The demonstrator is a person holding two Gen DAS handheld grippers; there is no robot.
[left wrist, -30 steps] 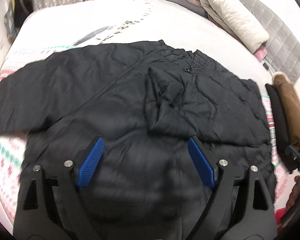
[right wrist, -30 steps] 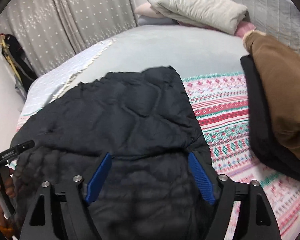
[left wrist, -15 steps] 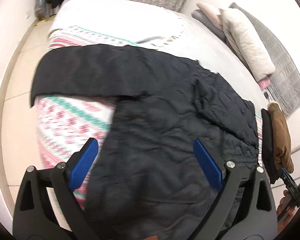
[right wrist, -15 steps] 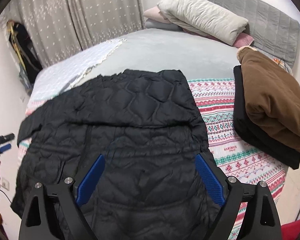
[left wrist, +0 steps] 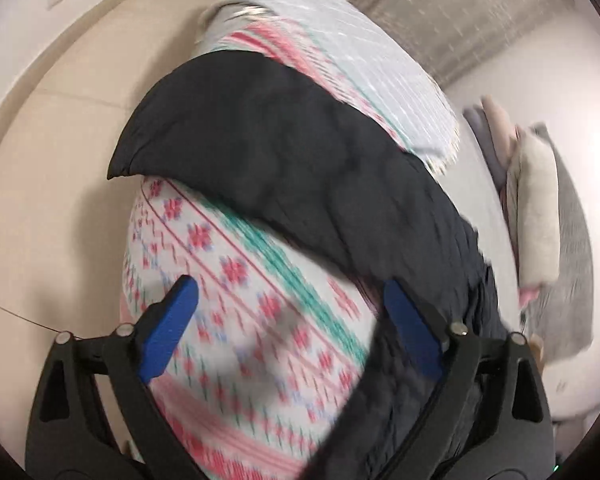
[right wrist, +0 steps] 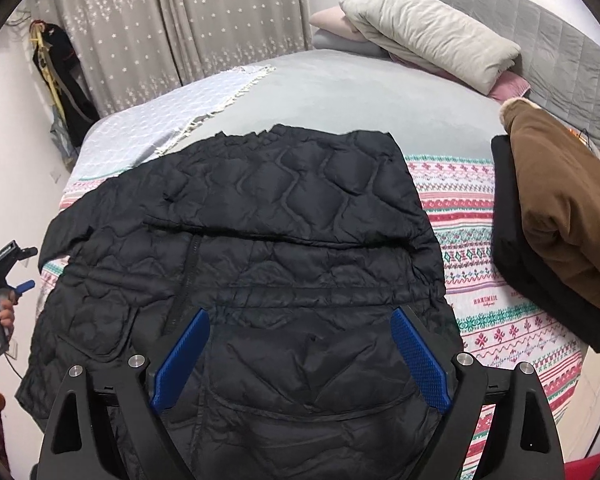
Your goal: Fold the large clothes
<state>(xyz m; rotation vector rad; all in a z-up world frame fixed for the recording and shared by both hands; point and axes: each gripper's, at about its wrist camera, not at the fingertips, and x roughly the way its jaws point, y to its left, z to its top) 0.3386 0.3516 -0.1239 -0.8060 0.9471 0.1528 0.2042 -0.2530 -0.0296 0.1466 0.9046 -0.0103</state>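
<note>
A black quilted jacket [right wrist: 268, 248] lies spread on the bed, its right sleeve folded across the chest. Its left sleeve [left wrist: 260, 152] stretches out over the patterned blanket to the bed's left edge. My left gripper [left wrist: 292, 312] is open and empty above the blanket, just short of that sleeve; it also shows at the far left of the right wrist view [right wrist: 4, 264]. My right gripper [right wrist: 300, 344] is open and empty above the jacket's hem.
A patterned blanket [right wrist: 476, 240] covers the bed's near part. A folded brown and black clothes stack [right wrist: 560, 216] sits at the right. Pillows [right wrist: 428, 28] and a grey headboard lie at the far end. The floor [left wrist: 40, 200] lies left of the bed.
My left gripper swung left from over the jacket body toward the outstretched sleeve at the bed's edge. My right gripper rose and pulled back. Both stayed open.
</note>
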